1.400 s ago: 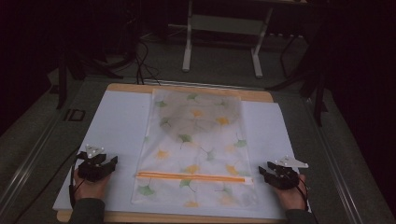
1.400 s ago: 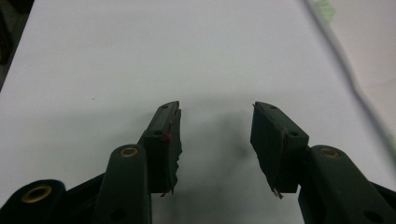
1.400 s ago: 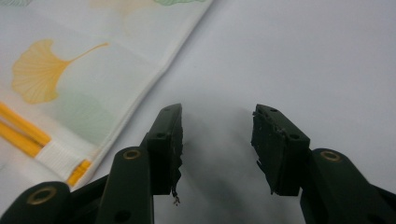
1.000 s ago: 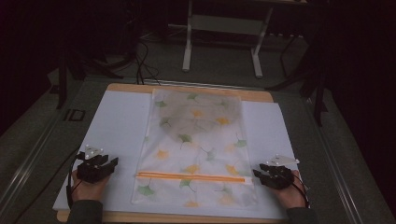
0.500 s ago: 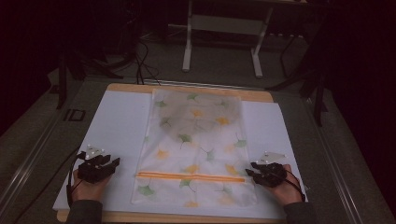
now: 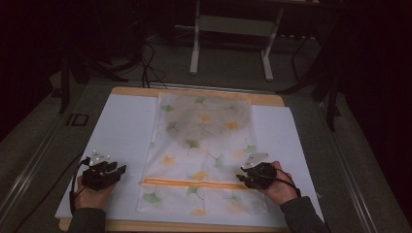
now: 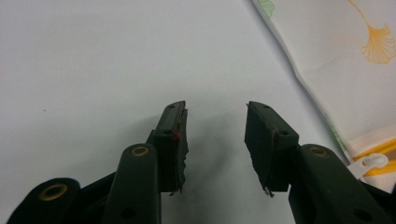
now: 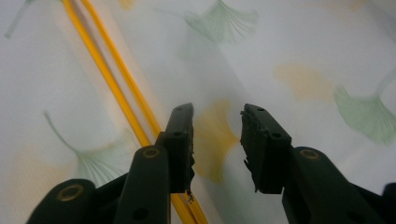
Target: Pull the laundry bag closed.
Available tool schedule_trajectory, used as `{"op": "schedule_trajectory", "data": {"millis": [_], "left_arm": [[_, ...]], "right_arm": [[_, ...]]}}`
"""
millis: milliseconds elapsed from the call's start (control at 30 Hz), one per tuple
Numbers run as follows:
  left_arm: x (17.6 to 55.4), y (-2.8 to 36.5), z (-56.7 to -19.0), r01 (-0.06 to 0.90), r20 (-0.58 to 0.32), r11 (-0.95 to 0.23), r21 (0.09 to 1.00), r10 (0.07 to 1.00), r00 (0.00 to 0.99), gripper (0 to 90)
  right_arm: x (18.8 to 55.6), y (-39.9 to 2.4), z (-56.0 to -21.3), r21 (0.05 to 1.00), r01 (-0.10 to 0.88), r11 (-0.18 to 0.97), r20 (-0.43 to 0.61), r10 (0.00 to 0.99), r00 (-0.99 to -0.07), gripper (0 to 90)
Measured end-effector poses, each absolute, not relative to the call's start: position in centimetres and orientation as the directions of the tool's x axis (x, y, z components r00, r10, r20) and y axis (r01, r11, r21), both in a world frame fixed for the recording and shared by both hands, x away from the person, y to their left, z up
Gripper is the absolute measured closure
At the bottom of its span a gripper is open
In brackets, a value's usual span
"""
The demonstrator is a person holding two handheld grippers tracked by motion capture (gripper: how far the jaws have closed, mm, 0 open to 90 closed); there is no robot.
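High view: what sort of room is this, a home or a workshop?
Likely a lab or recording studio, not a home. A white board carries one leaf-printed zipper bag, a person works with a handheld left gripper and right gripper, and a metal stand and cables sit on the dark floor beyond.

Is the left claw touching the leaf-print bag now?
Apart. In the high view the left claw rests over the white sheet, with bare sheet between it and the leaf-print bag; its own view shows nothing between the jaws.
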State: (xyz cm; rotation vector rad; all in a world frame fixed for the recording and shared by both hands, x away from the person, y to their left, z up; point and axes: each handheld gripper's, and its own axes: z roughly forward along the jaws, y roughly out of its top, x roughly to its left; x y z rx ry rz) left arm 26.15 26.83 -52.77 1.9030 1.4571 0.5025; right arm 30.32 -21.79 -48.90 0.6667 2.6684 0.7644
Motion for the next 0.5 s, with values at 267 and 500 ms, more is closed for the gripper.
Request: {"op": "schedule_trajectory", "data": {"millis": [267,500], "left_arm": [[26.2,26.8,-52.7,0.685,-0.098,-0.149,0.713,0.947,0.308,59.0],[26.2,26.9,-52.6,0.683,-0.097,-0.15,0.715,0.946,0.31,58.9]], "right_arm": [[30.6,-18.5,-48.4,0.524,0.282,0.803,-0.153,0.415,-0.897,67.2],[30.7,-15.7,-48.1,0.522,0.231,0.821,-0.158,0.359,-0.92,67.0]]}}
